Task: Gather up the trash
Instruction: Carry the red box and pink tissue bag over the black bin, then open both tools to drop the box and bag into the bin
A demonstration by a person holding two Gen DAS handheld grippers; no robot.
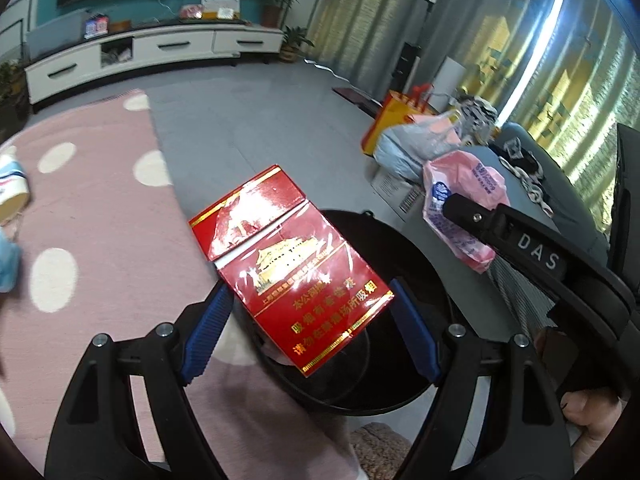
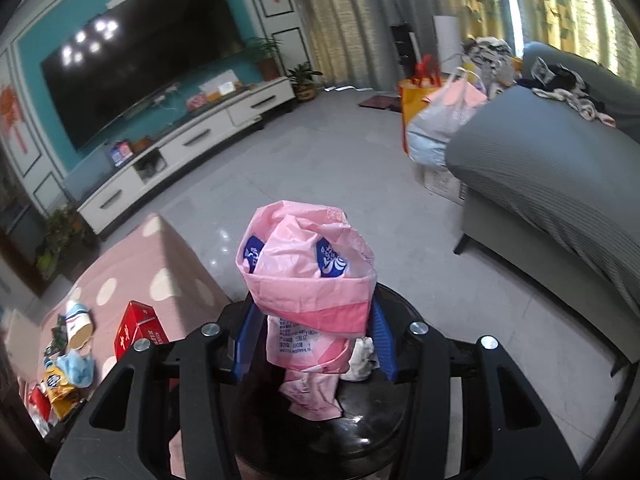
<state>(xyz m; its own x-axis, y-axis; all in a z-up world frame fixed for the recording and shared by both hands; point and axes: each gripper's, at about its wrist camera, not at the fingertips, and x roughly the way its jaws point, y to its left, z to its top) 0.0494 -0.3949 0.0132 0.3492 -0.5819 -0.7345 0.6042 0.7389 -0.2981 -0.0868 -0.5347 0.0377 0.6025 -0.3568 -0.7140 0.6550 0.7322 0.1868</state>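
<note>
Left gripper [image 1: 308,328] pinches red pack [image 1: 288,264], right gripper [image 2: 314,344] pinches pink wrapper [image 2: 308,280], both above black bin [image 2: 360,432]; dotted pink rug [image 1: 100,208], grey floor [image 2: 340,168].

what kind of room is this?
Most likely a home living room: a big wall-mounted TV above a white TV cabinet, a grey sofa, and a pink dotted rug.

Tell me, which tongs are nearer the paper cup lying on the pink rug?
Left. The left tongs, holding the red box, are beside the rug's paper cup; the right tongs hold the pink wrapper farther over.
</note>
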